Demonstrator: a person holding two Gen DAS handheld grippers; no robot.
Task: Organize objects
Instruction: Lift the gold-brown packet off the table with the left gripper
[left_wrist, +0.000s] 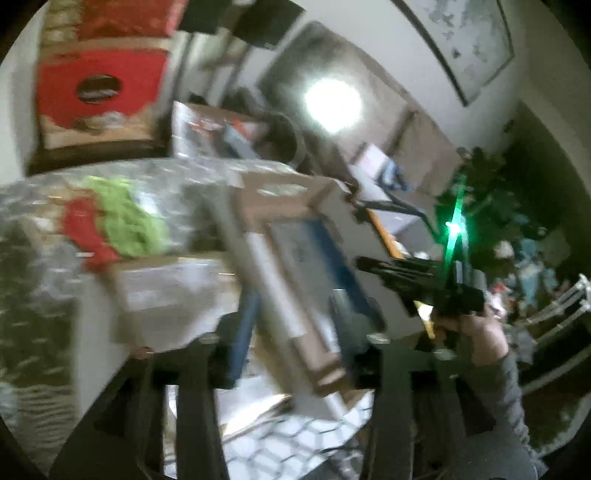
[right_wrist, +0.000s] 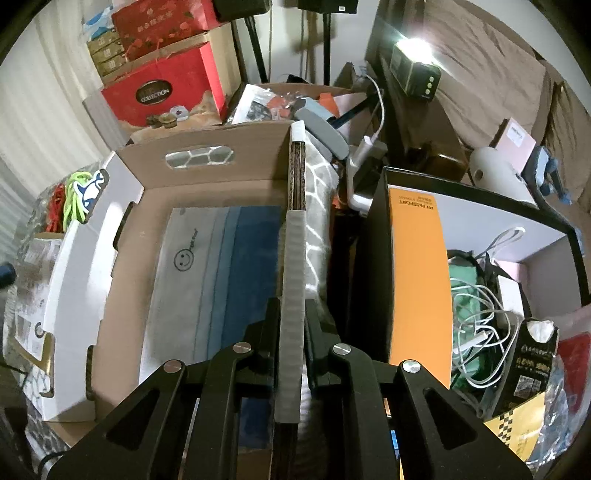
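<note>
Cardboard box (right_wrist: 155, 280): large, open-topped, white outside and brown inside, a cut-out handle in its far wall. It lies centre-left in the right wrist view. A grey-and-blue sheet with a smiley face (right_wrist: 218, 273) lies flat on its floor; otherwise the interior looks free.

Black bin (right_wrist: 476, 206): just beside the box on its right, an orange "My Passport" carton (right_wrist: 417, 280) upright against its near wall, tangled white cables (right_wrist: 484, 325) behind that.

Red gift boxes (right_wrist: 166, 81): stacked beyond the cardboard box, well apart from the work.

Right hand-held gripper (right_wrist: 291, 332): clamped on the box's right wall, one finger inside and one outside, over a grey foam strip (right_wrist: 291, 295) capping that edge.

Left hand-held gripper (left_wrist: 291, 354): its view is heavily blurred; the same box crosses between the fingers, but whether they are pressed on it or apart, I cannot tell.

Step in hand, as judged: repositioning the cardboard box by its wall.

Next move calls for: a steady hold on the thin wall, with the box kept level so the sheet stays put.

Edges and room: little room on the right, where a narrow gap separates the box from the black bin; clutter crowds the far side. The box's left side borders a wrapped bundle holding green and red cords (right_wrist: 70, 199).
</note>
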